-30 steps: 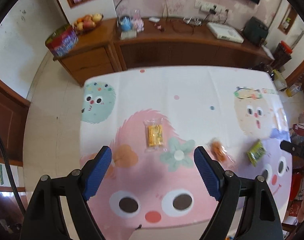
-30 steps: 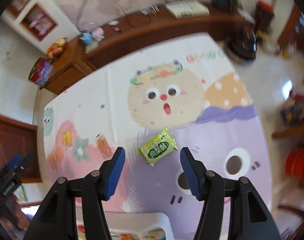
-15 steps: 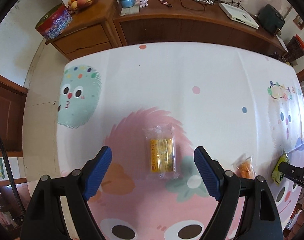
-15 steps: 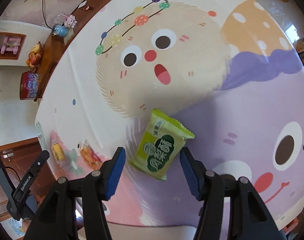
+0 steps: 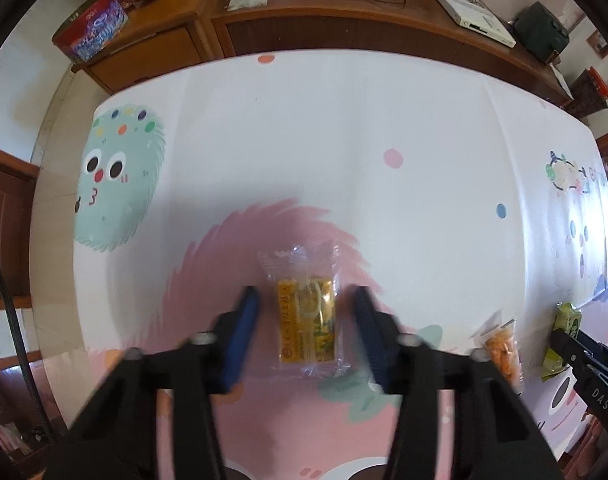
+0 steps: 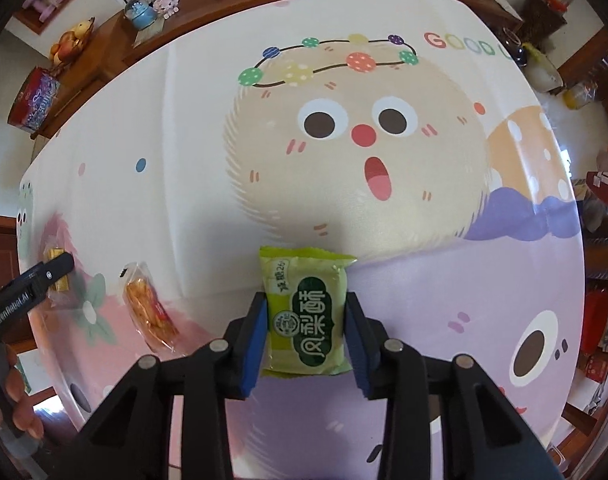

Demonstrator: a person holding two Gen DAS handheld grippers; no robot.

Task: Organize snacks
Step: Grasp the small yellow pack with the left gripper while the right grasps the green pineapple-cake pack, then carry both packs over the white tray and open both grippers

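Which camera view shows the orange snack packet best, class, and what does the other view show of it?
The right wrist view: the orange packet lies whole and sharp on the tablecloth, left of the right gripper. In the left wrist view the packet sits small near the right edge, partly hidden behind the blurred left gripper.

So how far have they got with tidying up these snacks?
Barely started: nothing looks sorted yet. All three snacks still lie on the tablecloth. The right gripper is closing, its pads against the sides of the green packet. The left gripper is closing around the yellow packet, with gaps still showing. The orange packet lies untouched between them. No box or tray shows in these views.
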